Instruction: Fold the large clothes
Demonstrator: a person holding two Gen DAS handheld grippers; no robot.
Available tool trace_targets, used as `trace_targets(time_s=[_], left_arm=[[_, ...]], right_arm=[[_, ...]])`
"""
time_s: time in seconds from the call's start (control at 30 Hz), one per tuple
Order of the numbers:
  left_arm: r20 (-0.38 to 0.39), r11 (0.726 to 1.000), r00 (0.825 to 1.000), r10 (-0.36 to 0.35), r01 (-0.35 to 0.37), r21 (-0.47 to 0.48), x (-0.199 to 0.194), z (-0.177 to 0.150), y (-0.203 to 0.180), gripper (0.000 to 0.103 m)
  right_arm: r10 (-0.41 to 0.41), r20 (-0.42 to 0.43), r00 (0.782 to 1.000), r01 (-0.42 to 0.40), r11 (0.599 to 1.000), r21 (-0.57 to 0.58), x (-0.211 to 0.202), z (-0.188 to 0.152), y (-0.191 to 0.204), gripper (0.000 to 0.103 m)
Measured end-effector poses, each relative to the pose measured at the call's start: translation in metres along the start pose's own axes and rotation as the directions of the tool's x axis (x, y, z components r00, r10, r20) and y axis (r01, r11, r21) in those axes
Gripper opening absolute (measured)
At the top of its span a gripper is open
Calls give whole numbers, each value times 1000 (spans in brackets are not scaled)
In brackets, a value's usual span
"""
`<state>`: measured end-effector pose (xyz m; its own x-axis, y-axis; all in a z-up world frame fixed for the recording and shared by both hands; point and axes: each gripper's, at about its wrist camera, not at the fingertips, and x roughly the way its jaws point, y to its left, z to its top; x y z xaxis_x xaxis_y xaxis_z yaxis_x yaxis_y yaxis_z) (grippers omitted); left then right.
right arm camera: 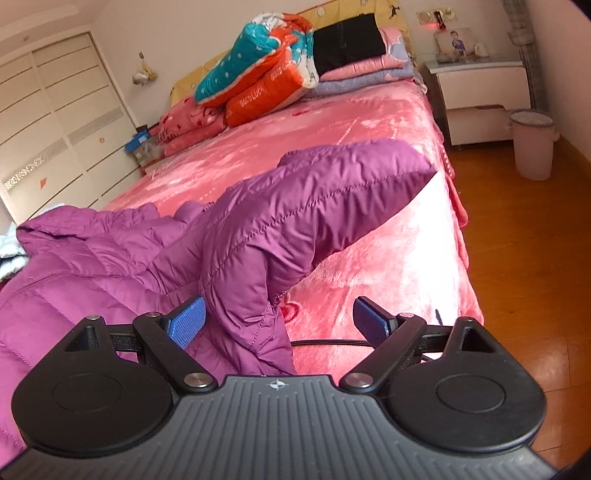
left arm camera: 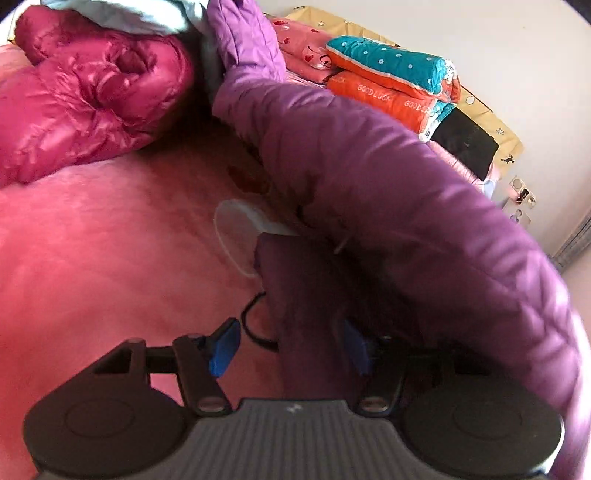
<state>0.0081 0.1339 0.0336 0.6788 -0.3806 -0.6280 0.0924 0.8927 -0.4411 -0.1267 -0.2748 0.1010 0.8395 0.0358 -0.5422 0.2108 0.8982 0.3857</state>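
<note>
A purple quilted jacket (right arm camera: 295,206) lies crumpled on the pink bed blanket (right arm camera: 369,122), with one sleeve arched up off the bed. My right gripper (right arm camera: 279,323) stands open, and the sleeve's cuff end hangs between its blue pads without being pinched. In the left wrist view the same purple jacket (left arm camera: 369,166) drapes over the right side of the gripper. A fold of it runs down between the jaws of my left gripper (left arm camera: 290,347), which is open. A gap shows between the left pad (left arm camera: 223,347) and the cloth, while the right pad is half hidden by it.
A shiny magenta jacket (left arm camera: 92,99) lies heaped at the far left under a pale blue garment (left arm camera: 122,14). Folded orange and teal quilts (right arm camera: 266,70) are stacked at the headboard. A nightstand (right arm camera: 484,92) and pink bin (right arm camera: 532,144) stand on the wooden floor right of the bed.
</note>
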Motion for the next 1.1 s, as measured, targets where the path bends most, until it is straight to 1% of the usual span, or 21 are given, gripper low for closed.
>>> trace_targets(time_s=[0.1, 0.2, 0.23, 0.27, 0.3, 0.37, 0.4, 0.47, 0.5, 0.57, 0.63, 0.77, 0.83, 0.9, 0.97, 1.1], left_arm=[[7, 999, 1000, -27, 27, -20, 15, 0, 1, 60], [21, 999, 998, -51, 52, -11, 29, 3, -2, 59], [21, 998, 998, -60, 61, -9, 33, 4, -2, 53], [15, 997, 997, -73, 73, -11, 37, 5, -2, 44], [10, 997, 997, -75, 76, -16, 40, 5, -3, 42], [15, 998, 998, -69, 69, -15, 41, 4, -5, 32], [17, 998, 998, -63, 63, -17, 39, 3, -5, 30], [19, 999, 999, -47, 48, -22, 33, 4, -8, 21], [23, 999, 999, -35, 35, -19, 27, 4, -9, 19], [36, 1000, 999, -5, 5, -6, 12, 4, -13, 14], [53, 1000, 998, 28, -28, 7, -7, 4, -10, 11], [89, 995, 991, 98, -98, -5, -53, 4, 2, 9], [108, 990, 984, 141, -142, -5, -78, 4, 9, 8], [121, 981, 973, 195, -196, -8, -106, 1, 19, 8], [126, 972, 964, 233, -233, -20, -129, -3, 27, 8], [135, 949, 939, 317, -313, -47, -180, -11, 45, 8]], right_arm=[[-7, -7, 1000, 7, 1000, 6, 6, 2, 0, 103], [-11, -10, 1000, 11, 1000, 8, 12, 4, 1, 103], [-13, -12, 1000, 13, 1000, 10, 13, 4, 2, 103], [-13, -15, 1000, 13, 1000, 12, 14, 5, 2, 103], [-14, -18, 1000, 14, 1000, 14, 16, 5, 2, 103], [-12, -21, 1000, 13, 1000, 16, 17, 6, 3, 103], [-11, -22, 1000, 12, 1000, 16, 17, 7, 3, 103], [-8, -23, 1000, 9, 1000, 14, 16, 8, 3, 103], [-8, -22, 1000, 8, 1000, 12, 17, 8, 4, 103], [-8, -20, 1000, 8, 1000, 6, 17, 9, 4, 103], [-5, -19, 1000, 5, 1000, 3, 16, 9, 5, 103], [-2, -9, 1000, 2, 1000, -14, 13, 10, 5, 103], [-5, -1, 1000, 5, 1000, -12, 11, 11, 3, 103], [-6, 3, 1000, 6, 1000, -4, 9, 11, 0, 103], [-15, 10, 1000, 15, 1000, 6, 6, 12, -4, 103], [-33, 18, 999, 32, 999, 40, 4, 11, -11, 103]])
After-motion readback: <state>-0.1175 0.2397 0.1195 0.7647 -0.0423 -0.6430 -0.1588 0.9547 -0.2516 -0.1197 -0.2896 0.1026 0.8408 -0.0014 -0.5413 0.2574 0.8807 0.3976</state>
